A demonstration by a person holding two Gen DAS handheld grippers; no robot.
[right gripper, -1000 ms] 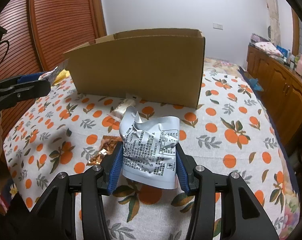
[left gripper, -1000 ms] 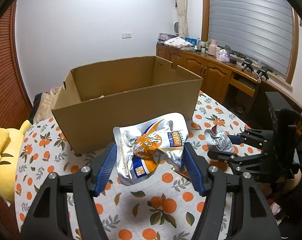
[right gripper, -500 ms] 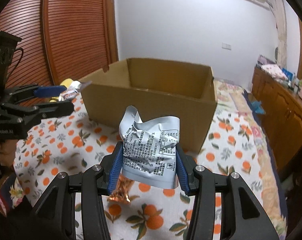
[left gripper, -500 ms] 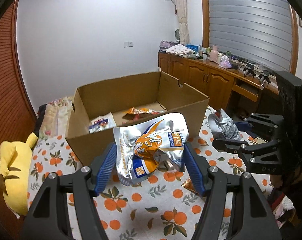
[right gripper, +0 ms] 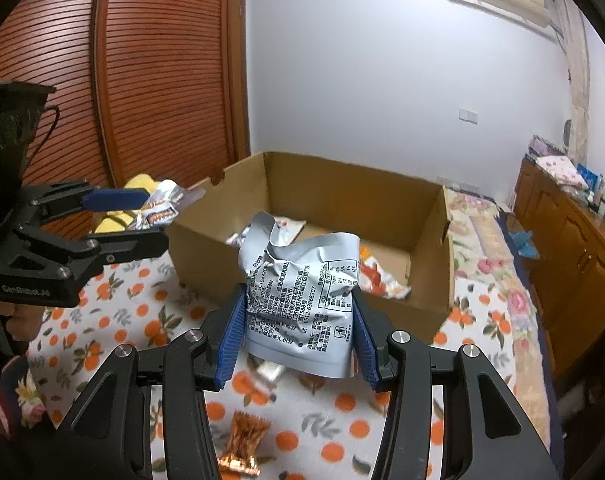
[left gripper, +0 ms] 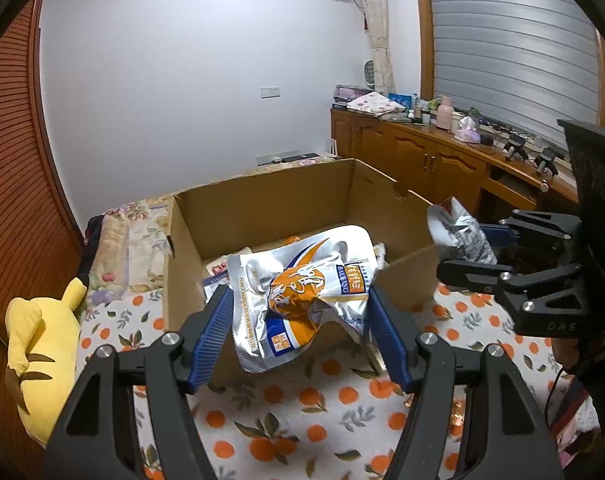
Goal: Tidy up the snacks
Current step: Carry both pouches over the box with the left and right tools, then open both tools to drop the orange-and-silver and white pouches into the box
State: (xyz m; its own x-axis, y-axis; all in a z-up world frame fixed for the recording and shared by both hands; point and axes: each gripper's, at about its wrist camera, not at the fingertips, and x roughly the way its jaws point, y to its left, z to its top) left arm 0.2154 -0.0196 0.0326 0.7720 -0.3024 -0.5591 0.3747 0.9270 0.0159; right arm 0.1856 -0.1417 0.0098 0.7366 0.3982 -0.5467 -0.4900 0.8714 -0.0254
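Note:
My left gripper [left gripper: 298, 320] is shut on a crumpled silver and orange snack bag [left gripper: 302, 292], held above the near wall of the open cardboard box [left gripper: 270, 204]. My right gripper [right gripper: 298, 336] is shut on a crumpled grey snack bag [right gripper: 302, 296], held above the box's [right gripper: 430, 248] near wall. Each gripper shows in the other's view: the right gripper [left gripper: 474, 256] on the right, the left gripper [right gripper: 142, 220] on the left. Several snack packets [right gripper: 378, 280] lie inside the box.
The box stands on an orange-patterned tablecloth [left gripper: 302, 428]. A copper-coloured wrapper [right gripper: 242, 448] and a small pale packet [right gripper: 268, 372] lie on the cloth below my right gripper. A yellow plush toy [left gripper: 42, 344] lies at the left. Wooden cabinets [left gripper: 442, 164] stand at the right.
Both grippers have risen with their bags and moved toward the box, so its inside now shows. The bags stay gripped.

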